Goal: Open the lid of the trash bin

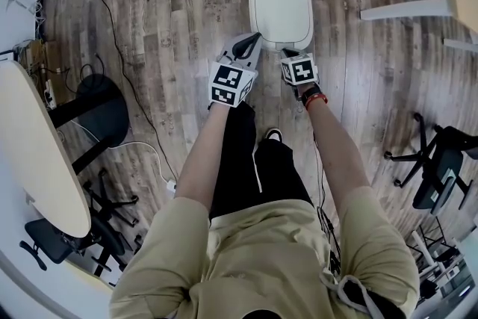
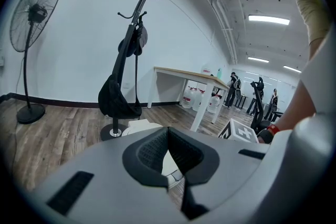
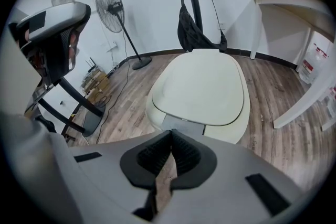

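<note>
The white trash bin [image 1: 280, 10] stands on the wood floor ahead of me with its lid down. My left gripper [image 1: 251, 41] hangs at the bin's near left corner, its jaws closed together with nothing in them. Shut and empty too, my right gripper [image 1: 287, 53] hovers at the near edge, just right of the left one. In the right gripper view the cream lid [image 3: 202, 85] lies flat, and a grey front panel [image 3: 181, 125] sits just beyond my right gripper [image 3: 171, 137]. The left gripper view shows only a sliver of the bin [image 2: 137, 125] past my left gripper [image 2: 168, 140].
A coat stand with a black bag [image 2: 122, 89] rises behind the bin, and a pedestal fan [image 2: 30, 13] is further left. A white table [image 2: 190, 75] stands to the right. Office chairs [image 1: 437, 160], a pale round table [image 1: 30, 153] and a floor cable [image 1: 123, 63] surround me.
</note>
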`<state>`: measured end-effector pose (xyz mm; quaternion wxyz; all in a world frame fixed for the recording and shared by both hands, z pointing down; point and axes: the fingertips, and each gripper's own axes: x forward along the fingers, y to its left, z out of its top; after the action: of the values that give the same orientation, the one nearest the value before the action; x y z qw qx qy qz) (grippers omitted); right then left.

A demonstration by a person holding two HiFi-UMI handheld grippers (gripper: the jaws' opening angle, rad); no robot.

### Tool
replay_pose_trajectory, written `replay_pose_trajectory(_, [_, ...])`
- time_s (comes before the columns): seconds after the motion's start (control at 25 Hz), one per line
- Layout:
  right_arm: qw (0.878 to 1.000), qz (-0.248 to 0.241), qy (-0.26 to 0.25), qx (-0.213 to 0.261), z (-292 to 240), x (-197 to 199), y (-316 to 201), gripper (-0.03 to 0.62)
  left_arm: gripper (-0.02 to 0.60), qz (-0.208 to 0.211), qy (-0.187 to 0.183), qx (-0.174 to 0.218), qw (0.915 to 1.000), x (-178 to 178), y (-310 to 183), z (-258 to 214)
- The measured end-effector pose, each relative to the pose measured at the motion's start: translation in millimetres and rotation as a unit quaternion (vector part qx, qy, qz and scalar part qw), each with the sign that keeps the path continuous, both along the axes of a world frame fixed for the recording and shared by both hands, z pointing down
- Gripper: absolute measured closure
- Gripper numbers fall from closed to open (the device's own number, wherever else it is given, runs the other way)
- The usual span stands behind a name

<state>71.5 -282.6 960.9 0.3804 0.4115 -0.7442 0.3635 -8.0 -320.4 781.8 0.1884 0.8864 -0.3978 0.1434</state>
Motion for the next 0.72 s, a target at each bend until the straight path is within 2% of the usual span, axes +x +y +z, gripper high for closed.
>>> replay_pose_trajectory(0.72, [1.0, 0.01, -0.008, -0.017, 6.7, 1.0, -2.5, 0.583, 0.558, 0.005, 0.007, -0.013, 0.9999, 5.1, 4.4, 13.4])
